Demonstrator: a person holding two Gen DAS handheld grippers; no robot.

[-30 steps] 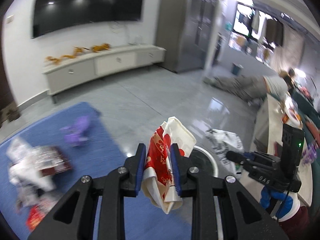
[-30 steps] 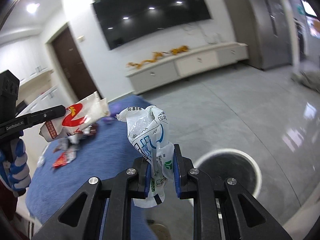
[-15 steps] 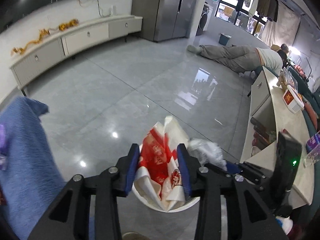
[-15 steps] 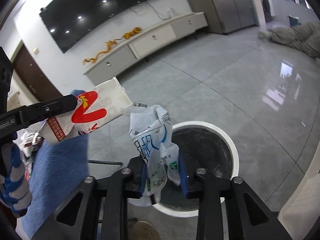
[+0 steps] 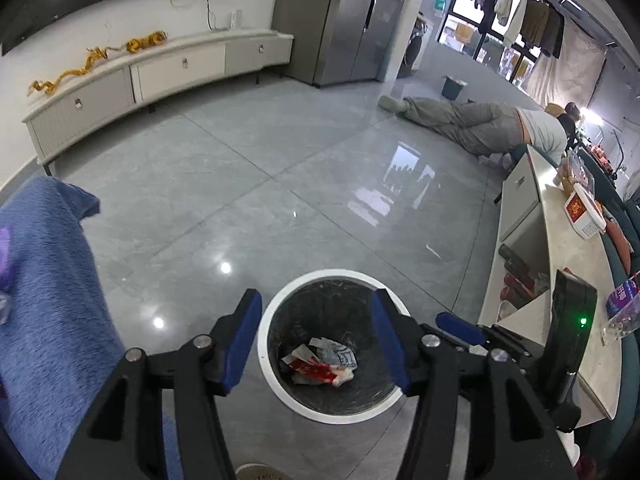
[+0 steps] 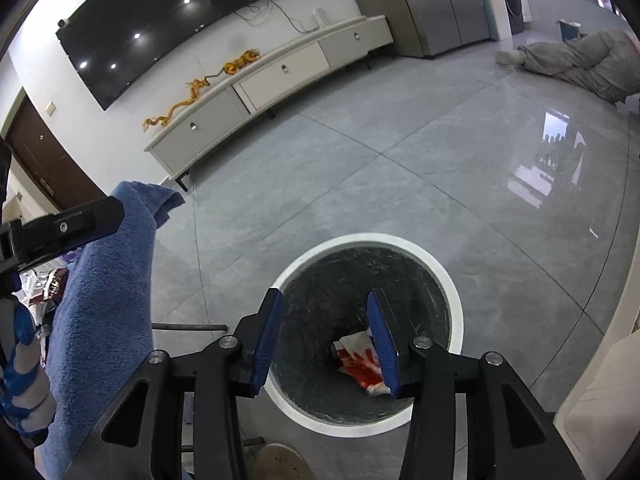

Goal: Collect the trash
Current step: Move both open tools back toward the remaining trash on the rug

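Note:
A round white-rimmed trash bin (image 5: 280, 384) with a dark liner stands on the floor, also in the right wrist view (image 6: 452, 296). A red-and-white wrapper (image 5: 316, 368) and a white-blue wrapper (image 5: 340, 356) lie at its bottom; the red one shows in the right wrist view (image 6: 356, 356). My left gripper (image 5: 316, 344) is open and empty above the bin. My right gripper (image 6: 326, 340) is open and empty above the bin too. The right gripper's body (image 5: 520, 352) shows at the left view's right; the left gripper's finger (image 6: 64, 224) at the right view's left.
A blue-towel-covered table (image 5: 52, 304) stands left of the bin, with more wrappers (image 6: 44, 292) on it. A white counter (image 5: 560, 280) with items is on the right. A person (image 5: 480, 124) lies on the grey tiled floor far back. A low TV cabinet (image 6: 272, 72) lines the wall.
Both grippers moved over the bin and opened. The red-and-white wrapper and the white-blue wrapper dropped out of them and now lie in the bin.

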